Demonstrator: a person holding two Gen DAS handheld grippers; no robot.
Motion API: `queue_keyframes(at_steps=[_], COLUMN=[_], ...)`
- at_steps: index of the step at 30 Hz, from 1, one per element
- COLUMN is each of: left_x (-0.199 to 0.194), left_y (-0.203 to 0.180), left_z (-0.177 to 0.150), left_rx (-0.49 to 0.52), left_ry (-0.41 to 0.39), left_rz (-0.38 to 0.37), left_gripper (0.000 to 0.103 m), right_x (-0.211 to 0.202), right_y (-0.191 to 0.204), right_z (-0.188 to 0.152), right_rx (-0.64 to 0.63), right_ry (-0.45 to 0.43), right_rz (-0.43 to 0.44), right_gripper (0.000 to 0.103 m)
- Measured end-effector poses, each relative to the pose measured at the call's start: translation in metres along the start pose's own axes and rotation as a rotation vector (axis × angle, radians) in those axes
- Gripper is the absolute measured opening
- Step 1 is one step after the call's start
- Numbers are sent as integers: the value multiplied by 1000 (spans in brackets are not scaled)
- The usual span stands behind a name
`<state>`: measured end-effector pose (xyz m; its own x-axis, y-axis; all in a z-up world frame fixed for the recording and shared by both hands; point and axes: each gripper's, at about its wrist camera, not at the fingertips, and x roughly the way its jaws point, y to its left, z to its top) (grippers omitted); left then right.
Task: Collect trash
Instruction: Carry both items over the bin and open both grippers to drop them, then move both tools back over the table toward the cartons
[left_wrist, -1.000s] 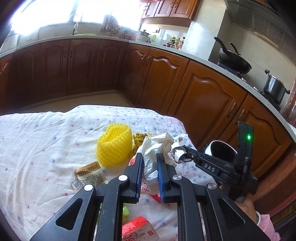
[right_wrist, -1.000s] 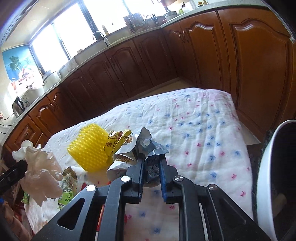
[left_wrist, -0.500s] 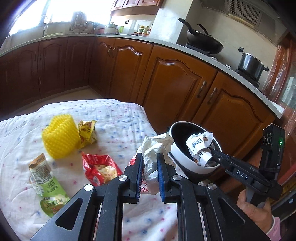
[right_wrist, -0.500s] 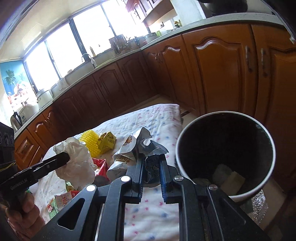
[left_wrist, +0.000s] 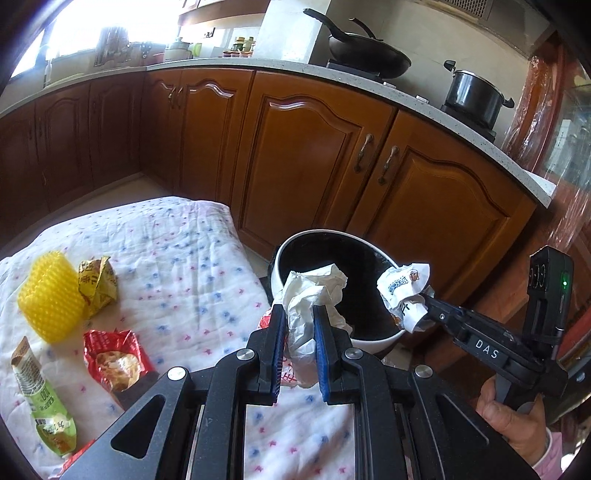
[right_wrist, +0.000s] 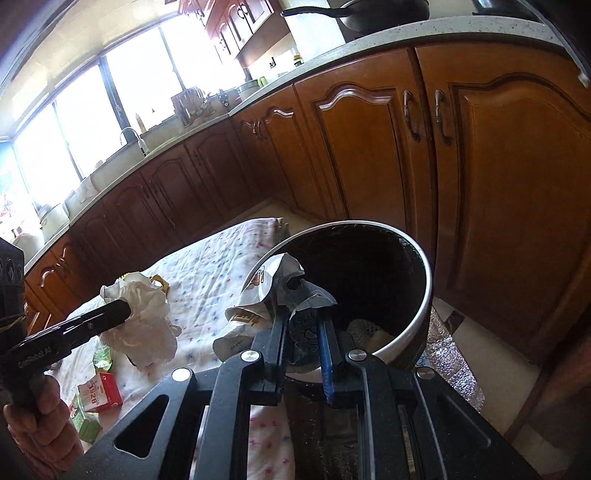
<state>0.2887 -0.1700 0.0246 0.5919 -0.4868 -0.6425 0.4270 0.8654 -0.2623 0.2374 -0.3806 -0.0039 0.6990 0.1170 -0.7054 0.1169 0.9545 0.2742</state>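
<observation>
Carrying two loads to the bin at once — that is the step in hand. Left gripper (left_wrist: 300, 332) has its fingers clamped on a crumpled white paper wad (left_wrist: 314, 295), held at the near rim of the white bin (left_wrist: 369, 341), just past the edge of the cloth-covered surface (left_wrist: 184, 258). From the right wrist view the wad looks to be short of the bin mouth, over the cloth. Right gripper (right_wrist: 302, 332) is pinched shut on a printed white wrapper (right_wrist: 280, 291); its top pokes over the rim and into the dark opening, with pale scraps already lying at the bottom.

Left on the surface: yellow foam sleeve (left_wrist: 50, 295), yellow snack wrapper (left_wrist: 96, 286) touching it, red snack packet (left_wrist: 112, 360), green pouch (left_wrist: 40, 402), and a small red-and-white carton (right_wrist: 99, 393) seen from the right side.

Judgement: early-to-mid task — two pieces nearly binned, five or so to go.

Next move calls for nudging both loads fully over the opening, the left more than the right, then parting the fingers. Crumpled paper may cling to the blue pads; a small shake could be needed. Wrapper is light and may catch on the rim if let go too soon.
</observation>
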Motion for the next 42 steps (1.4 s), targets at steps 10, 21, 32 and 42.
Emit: queue_keyframes(at_steps=[10, 21, 32, 42], left_x=[60, 116, 129, 69], left_y=[-26, -39, -37, -14], left_z=[41, 61, 56, 18], left_rx=[51, 64, 19, -52], left_ry=[77, 149, 167, 88], left_rz=[-8, -5, -2, 10], left_gripper=[14, 15, 46, 48], right_x=[20, 39, 48, 8], right_y=[-23, -39, -51, -40], right_z=[24, 36, 34, 13], right_rx=[4, -20, 5, 62], right_ry=[49, 118, 125, 8], right_rz=[-31, -84, -76, -10], right_gripper=[15, 19, 54, 66])
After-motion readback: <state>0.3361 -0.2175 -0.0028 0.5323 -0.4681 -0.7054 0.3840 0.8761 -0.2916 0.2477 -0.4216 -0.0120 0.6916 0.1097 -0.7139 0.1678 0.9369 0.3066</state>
